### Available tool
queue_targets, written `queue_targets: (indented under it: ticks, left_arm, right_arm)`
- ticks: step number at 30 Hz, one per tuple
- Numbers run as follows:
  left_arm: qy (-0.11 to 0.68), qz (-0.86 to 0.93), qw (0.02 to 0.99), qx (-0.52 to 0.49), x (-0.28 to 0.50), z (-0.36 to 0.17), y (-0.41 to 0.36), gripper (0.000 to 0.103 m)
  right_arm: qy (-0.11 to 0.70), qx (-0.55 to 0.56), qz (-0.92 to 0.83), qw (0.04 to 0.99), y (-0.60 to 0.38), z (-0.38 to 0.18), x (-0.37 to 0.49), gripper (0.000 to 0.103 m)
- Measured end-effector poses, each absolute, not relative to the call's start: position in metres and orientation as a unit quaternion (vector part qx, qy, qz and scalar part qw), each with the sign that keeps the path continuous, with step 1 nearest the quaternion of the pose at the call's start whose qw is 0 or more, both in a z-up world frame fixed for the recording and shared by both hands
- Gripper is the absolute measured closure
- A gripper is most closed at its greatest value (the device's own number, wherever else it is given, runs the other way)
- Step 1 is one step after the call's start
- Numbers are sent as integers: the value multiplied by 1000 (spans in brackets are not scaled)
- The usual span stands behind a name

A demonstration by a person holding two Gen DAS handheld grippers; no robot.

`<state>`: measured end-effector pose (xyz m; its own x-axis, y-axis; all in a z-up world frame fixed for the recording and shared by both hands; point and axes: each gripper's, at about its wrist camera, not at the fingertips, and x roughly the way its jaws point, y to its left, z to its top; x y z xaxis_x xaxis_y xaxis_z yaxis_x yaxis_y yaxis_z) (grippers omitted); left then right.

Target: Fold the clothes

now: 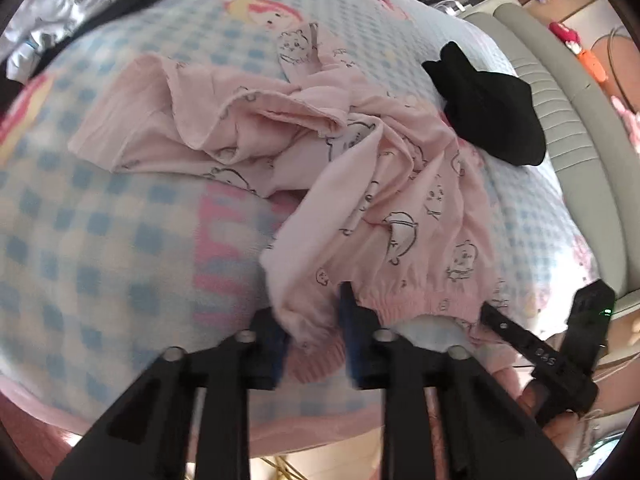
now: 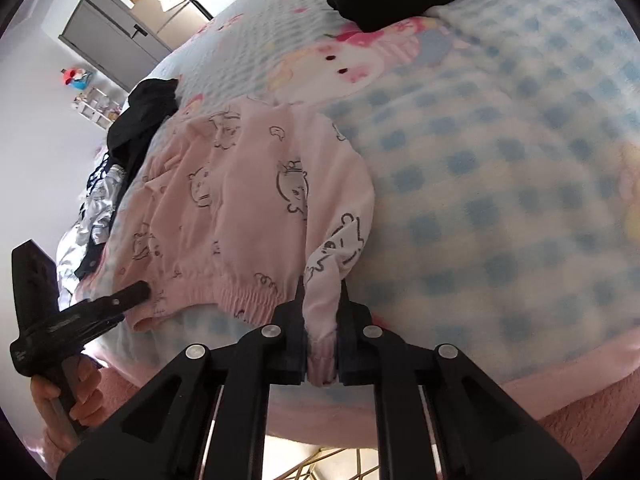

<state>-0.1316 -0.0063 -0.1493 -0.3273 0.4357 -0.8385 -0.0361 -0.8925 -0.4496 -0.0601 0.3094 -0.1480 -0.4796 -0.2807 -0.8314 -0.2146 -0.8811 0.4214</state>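
Pink garment (image 1: pixel 360 184), printed with outlined cartoon animals, lying rumpled on a bed cover (image 1: pixel 100 240) of blue, white and yellow checks with pink cartoon figures; the garment's gathered elastic hem (image 1: pixel 416 300) lies along the near edge of the bed, its far part bunched in folds toward the middle; left gripper (image 1: pixel 316 320), seen from its own camera, has a bunched corner of the pink fabric between its blue-padded fingers (image 1: pixel 354 320), and the cloth looks pinched there (motion blur leaves the contact of the left pad uncertain); right gripper (image 2: pixel 322 336) is clenched on a narrow ribbed end of the same garment, the pads pressing it from both sides; in the right wrist view the left gripper (image 2: pixel 140 292) appears at the near left, its tip at the hem, carried by a hand (image 2: pixel 76 396) wrapped round its handle; black folded garment (image 1: pixel 488 116) lying apart on the cover, right of the pink one and farther off; heap of dark and silvery-white clothing (image 1: pixel 60 12) at the far left edge of the bed; padded grey bed frame (image 1: pixel 560 92) along the right side; grey cabinet (image 2: pixel 116 36) against the wall in the right wrist view, far left.
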Motion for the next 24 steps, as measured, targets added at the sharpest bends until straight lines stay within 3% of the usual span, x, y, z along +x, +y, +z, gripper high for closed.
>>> queue_targets:
  ticks: [3, 6, 7, 8, 9, 11, 12, 13, 16, 24]
  left_arm:
    - [-195, 806, 128, -544, -125, -143, -25, 91]
    - [-226, 782, 158, -559, -130, -152, -32, 89]
    - [-243, 766, 177, -569, -134, -158, -32, 86]
    - [-257, 753, 189, -575, -137, -164, -32, 71]
    - [-263, 749, 192, -577, -140, -168, -29, 63]
    - [-244, 754, 190, -579, -142, -172, -18, 66]
    - [-234, 759, 188, -578, -142, -171, -14, 71]
    - [-224, 765, 187, -574, -142, -168, -10, 83]
    - [-220, 774, 175, -567, -137, -159, -10, 88]
    - [-169, 764, 169, -599, -174, -158, -4, 90]
  right_arm:
    - [-237, 515, -824, 16, 311, -152, -60, 91]
    - [-249, 531, -810, 20, 313, -162, -64, 83]
    - [-251, 533, -808, 19, 313, -165, -67, 83]
    - [-252, 533, -807, 20, 312, -166, -69, 83]
    - [-250, 532, -809, 23, 310, -165, -72, 85]
    - [-250, 526, -813, 27, 306, -161, -75, 92]
    - [-250, 522, -815, 28, 304, -157, -76, 92]
    - [-250, 518, -818, 29, 302, -154, -76, 93]
    - [-227, 509, -830, 13, 297, -144, -70, 94]
    - [-183, 523, -833, 0, 295, -135, -83, 95]
